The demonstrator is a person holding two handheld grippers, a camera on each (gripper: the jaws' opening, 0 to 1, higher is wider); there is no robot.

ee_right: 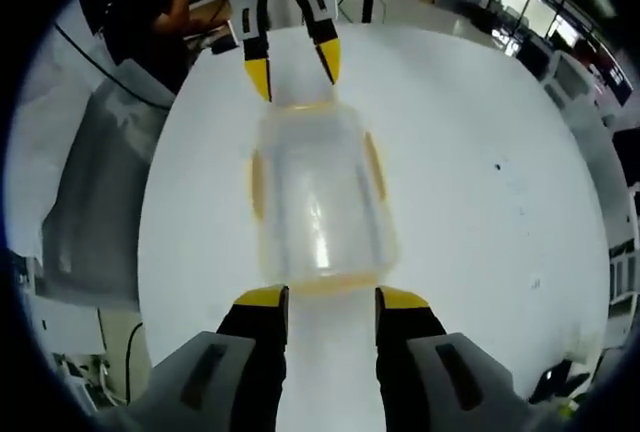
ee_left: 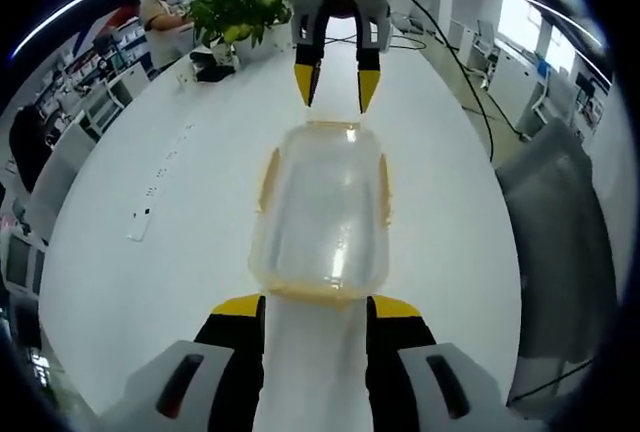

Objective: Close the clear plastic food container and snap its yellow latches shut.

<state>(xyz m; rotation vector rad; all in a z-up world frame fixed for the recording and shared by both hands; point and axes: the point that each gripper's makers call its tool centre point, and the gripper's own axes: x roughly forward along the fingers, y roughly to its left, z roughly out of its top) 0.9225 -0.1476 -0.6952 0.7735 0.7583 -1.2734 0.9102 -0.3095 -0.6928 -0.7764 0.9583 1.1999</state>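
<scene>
A clear plastic food container (ee_left: 322,212) lies on the white table (ee_left: 160,252) with its lid on top. Yellow latches (ee_left: 270,177) run along its long sides, and I cannot tell whether they are snapped down. My left gripper (ee_left: 316,307) is open, its yellow-tipped jaws standing either side of the container's near end. At the far end my right gripper (ee_left: 337,89) hangs open, just clear of the rim. In the right gripper view the container (ee_right: 318,197) lies between the right gripper (ee_right: 332,298) and the open left gripper (ee_right: 293,70), with a latch (ee_right: 375,164) on its side.
A potted plant (ee_left: 240,7) and a seated person (ee_left: 160,7) are at the table's far end. A black cable (ee_left: 470,82) trails along the table edge. A grey chair (ee_left: 560,242) stands beside the table. A small white item (ee_left: 140,224) lies to the left.
</scene>
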